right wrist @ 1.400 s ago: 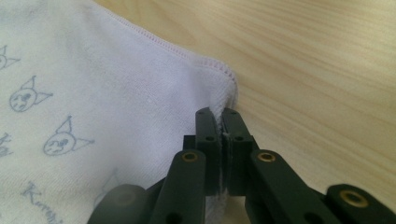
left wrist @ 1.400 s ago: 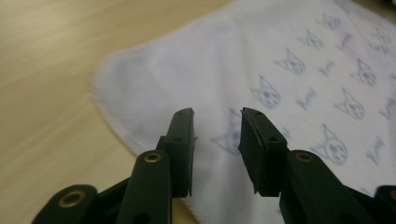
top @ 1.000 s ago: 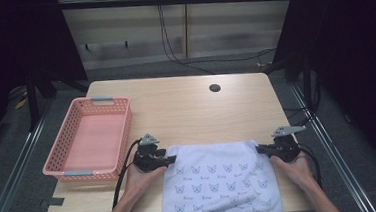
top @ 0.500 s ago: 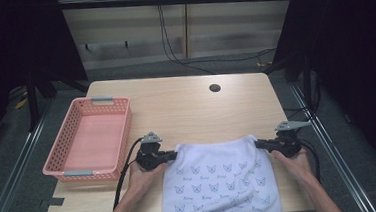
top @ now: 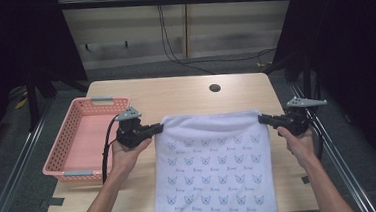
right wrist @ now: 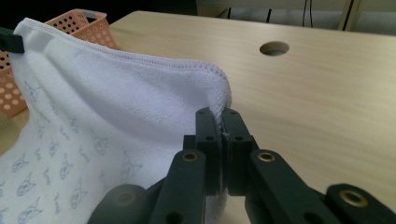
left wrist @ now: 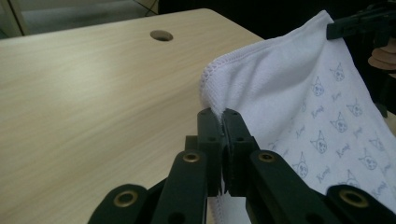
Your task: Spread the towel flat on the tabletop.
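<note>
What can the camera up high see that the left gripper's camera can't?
The high view takes in the pink basket, both of the person's hands, and the whole towel hanging over the table's near edge. The left gripper view gives a close look at the left gripper, its black jaws pinched shut on the towel's stitched corner. Both views show the white towel with its little printed faces, the wooden table with its round hole, and the right gripper clamping the other corner.

Soft terry towel (top: 212,164), matt wood table (top: 185,93)
</note>
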`<action>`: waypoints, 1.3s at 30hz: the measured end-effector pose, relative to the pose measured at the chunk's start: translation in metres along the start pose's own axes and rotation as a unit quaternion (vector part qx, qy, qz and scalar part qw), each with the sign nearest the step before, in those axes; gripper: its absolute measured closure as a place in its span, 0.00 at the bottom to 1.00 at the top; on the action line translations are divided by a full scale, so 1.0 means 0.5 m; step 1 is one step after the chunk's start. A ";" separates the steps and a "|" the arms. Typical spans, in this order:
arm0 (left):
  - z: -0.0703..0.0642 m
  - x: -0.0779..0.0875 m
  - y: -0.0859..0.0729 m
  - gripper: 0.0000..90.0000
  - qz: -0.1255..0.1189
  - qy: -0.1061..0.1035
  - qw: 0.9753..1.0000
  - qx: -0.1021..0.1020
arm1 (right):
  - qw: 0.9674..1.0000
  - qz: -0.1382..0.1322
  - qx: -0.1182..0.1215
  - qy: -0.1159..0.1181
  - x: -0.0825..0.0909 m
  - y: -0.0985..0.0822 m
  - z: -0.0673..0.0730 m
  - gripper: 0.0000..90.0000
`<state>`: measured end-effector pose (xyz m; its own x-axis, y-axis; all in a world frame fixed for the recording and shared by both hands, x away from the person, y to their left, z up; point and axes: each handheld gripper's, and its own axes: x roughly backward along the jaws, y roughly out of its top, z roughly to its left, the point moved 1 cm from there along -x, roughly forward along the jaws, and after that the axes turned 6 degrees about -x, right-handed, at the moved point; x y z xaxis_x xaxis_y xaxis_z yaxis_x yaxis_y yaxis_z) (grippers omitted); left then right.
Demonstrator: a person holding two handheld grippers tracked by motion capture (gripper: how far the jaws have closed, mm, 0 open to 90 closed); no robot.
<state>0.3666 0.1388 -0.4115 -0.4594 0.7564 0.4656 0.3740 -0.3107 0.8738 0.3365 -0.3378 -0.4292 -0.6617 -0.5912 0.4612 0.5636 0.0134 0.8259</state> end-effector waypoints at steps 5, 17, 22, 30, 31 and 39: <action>0.005 0.015 0.053 0.98 -0.027 0.010 0.999 -0.015 | 1.000 -0.008 0.016 0.000 -0.011 0.054 0.010 0.97; 0.065 0.014 0.126 0.98 -0.047 0.025 0.999 -0.008 | 0.999 -0.045 0.027 -0.008 -0.007 0.177 0.007 0.97; 0.088 0.008 0.149 0.98 -0.063 0.025 0.998 0.011 | 0.998 -0.053 0.024 -0.009 -0.019 0.214 0.004 0.97; 0.103 0.007 0.208 0.98 -0.082 0.038 0.996 0.006 | 0.998 -0.064 0.019 -0.011 -0.033 0.264 0.001 0.98; 0.108 0.010 0.218 0.98 -0.086 0.043 0.995 0.006 | 0.998 -0.066 0.019 -0.012 -0.032 0.275 0.002 0.98; 0.112 0.040 0.295 0.98 -0.127 0.052 0.991 0.003 | 0.996 -0.074 0.034 -0.032 -0.010 0.371 0.022 0.98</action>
<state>0.4576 0.1406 -0.2811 -0.6195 0.7462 0.2435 0.2401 -0.1152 0.9639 0.4392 -0.3236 -0.2747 -0.7671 -0.5373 0.3505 0.4242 -0.0150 0.9054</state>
